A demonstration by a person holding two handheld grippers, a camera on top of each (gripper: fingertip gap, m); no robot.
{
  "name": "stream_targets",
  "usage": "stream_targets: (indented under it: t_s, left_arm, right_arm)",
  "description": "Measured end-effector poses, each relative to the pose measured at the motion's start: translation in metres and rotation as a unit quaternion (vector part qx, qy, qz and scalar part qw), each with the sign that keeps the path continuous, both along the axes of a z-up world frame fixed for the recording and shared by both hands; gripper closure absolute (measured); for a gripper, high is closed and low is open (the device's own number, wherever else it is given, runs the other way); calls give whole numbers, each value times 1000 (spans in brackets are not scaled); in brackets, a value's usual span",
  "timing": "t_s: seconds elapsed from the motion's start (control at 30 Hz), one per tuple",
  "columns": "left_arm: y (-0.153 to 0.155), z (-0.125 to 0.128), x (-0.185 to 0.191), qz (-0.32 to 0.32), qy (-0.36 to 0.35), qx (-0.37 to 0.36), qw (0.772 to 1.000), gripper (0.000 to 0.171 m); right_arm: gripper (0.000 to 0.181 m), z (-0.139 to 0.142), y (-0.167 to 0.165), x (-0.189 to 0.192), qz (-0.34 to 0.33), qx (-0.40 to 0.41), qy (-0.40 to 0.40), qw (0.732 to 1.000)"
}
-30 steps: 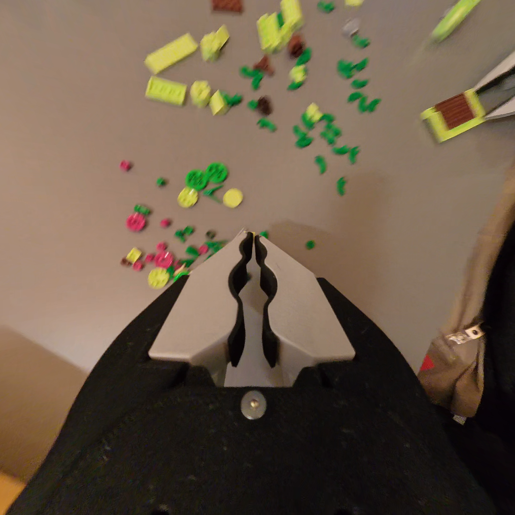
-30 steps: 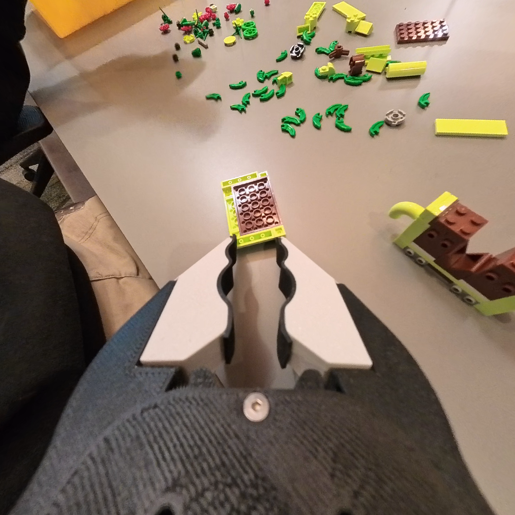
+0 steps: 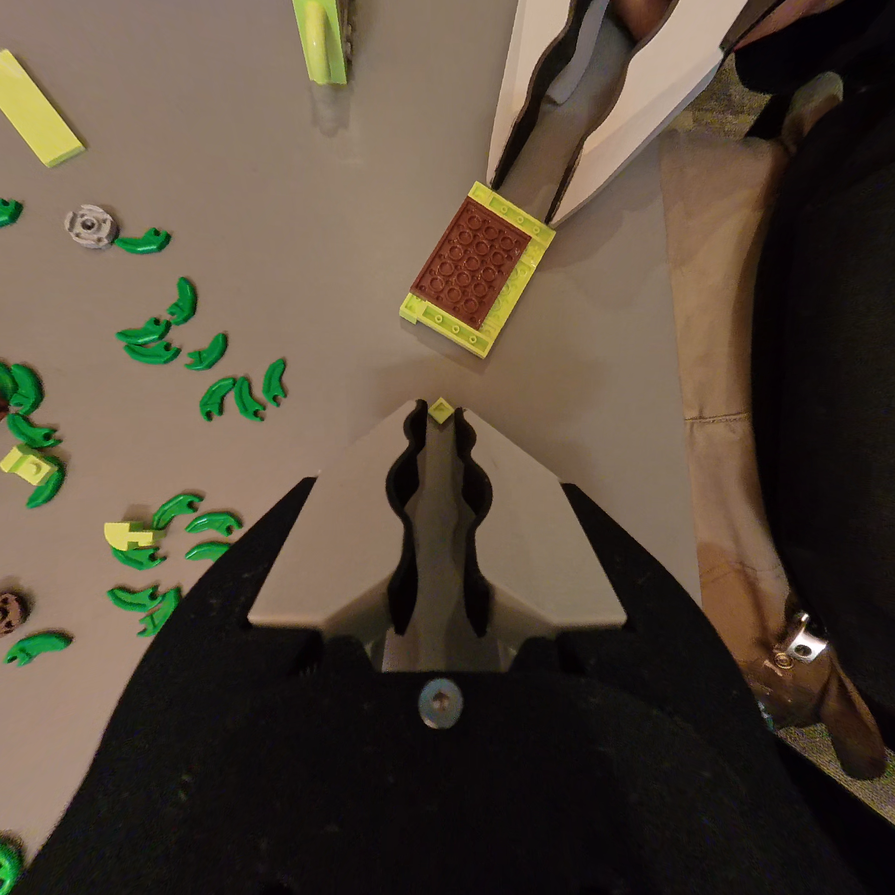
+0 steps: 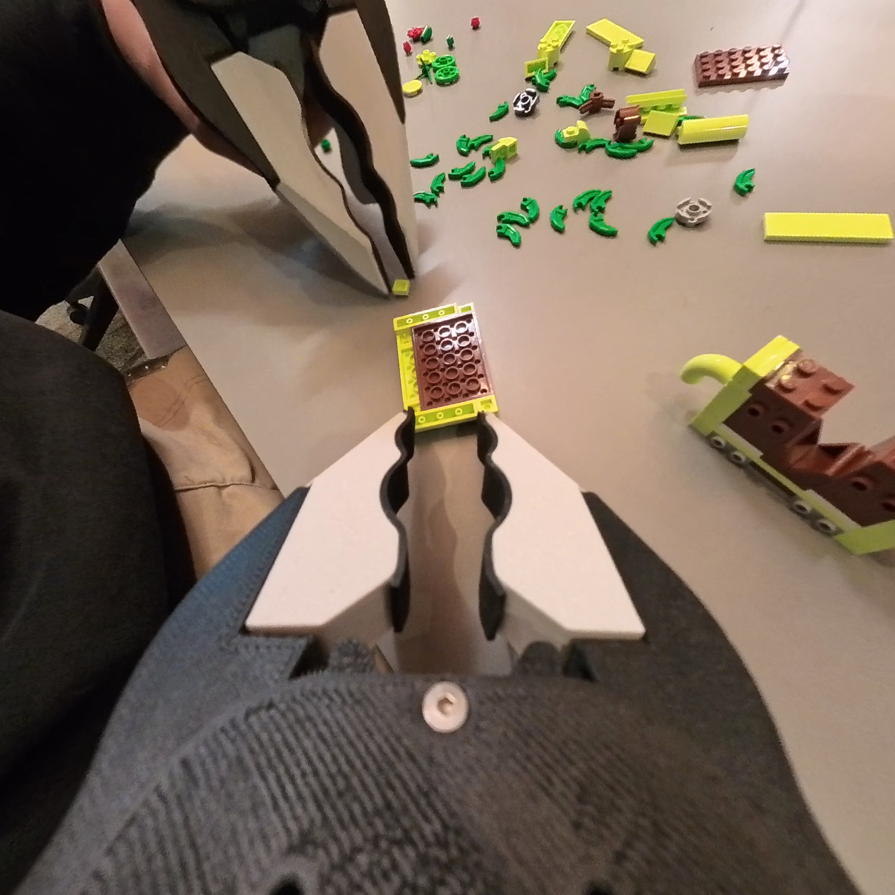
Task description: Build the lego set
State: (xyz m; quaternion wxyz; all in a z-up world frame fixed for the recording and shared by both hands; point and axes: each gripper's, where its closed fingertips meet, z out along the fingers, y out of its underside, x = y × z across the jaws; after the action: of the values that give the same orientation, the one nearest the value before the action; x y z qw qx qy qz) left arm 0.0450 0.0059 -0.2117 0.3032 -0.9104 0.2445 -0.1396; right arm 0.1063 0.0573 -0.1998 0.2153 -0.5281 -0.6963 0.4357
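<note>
Right wrist view: right gripper (image 4: 445, 420) clamps the brown-and-lime studded plate assembly (image 4: 446, 369) at frame centre; left gripper (image 4: 398, 285) pinches a tiny lime square tile (image 4: 400, 286) upper left, green leaf pieces (image 4: 557, 213) scattered beyond.

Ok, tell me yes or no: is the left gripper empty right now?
No, the left gripper is pinching a small lime piece at its tips, close to the brown-and-lime plate held by the right gripper.

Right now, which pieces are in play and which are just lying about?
In play:
- left tongs, pinching small lime piece
- right tongs, gripping brown-and-lime plate assembly

Lying about:
- green leaf pieces
- grey round piece
- long lime tile
- brown stepped build
</note>
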Motion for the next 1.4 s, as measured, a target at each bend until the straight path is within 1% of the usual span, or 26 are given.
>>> stream_targets:
  t_s: [0.47, 0.6, 0.73, 0.87, 0.9, 1.0, 1.23, 1.33, 1.4]
  left_arm:
    - [-2, -1, -2, 1, 1, -6, 1000, 164]
    - [0, 3, -5, 10, -4, 5, 1000, 164]
    - [9, 10, -7, 33, -32, 23, 999, 164]
    - [26, 22, 1, 59, -77, 53, 994, 164]
    - [29, 20, 3, 62, -76, 52, 994, 164]
    - [34, 7, 4, 71, -43, 37, 996, 164]
    - [39, 17, 2, 92, -69, 46, 992, 164]
    - [39, 15, 6, 93, -75, 34, 992, 164]
    - [39, 11, 7, 94, -66, 25, 993, 164]
  right_arm:
    - [153, -4, -1, -1, 4, 15, -14, 1000]
    - [153, -5, 1, -3, 6, 2, -29, 1000]
    - [155, -6, -1, -3, 24, -26, -56, 998]
    - [155, -4, -1, -3, 25, -41, -56, 997]
    - [155, -5, -1, -3, 24, -37, -55, 998]
    - [155, -5, -1, -3, 23, -19, -49, 998]
    - [156, -5, -1, -3, 21, -13, -43, 999]
    - [156, -5, -1, -3, 21, -13, -42, 999]
    - [156, -5, -1, -3, 21, -12, -41, 999]
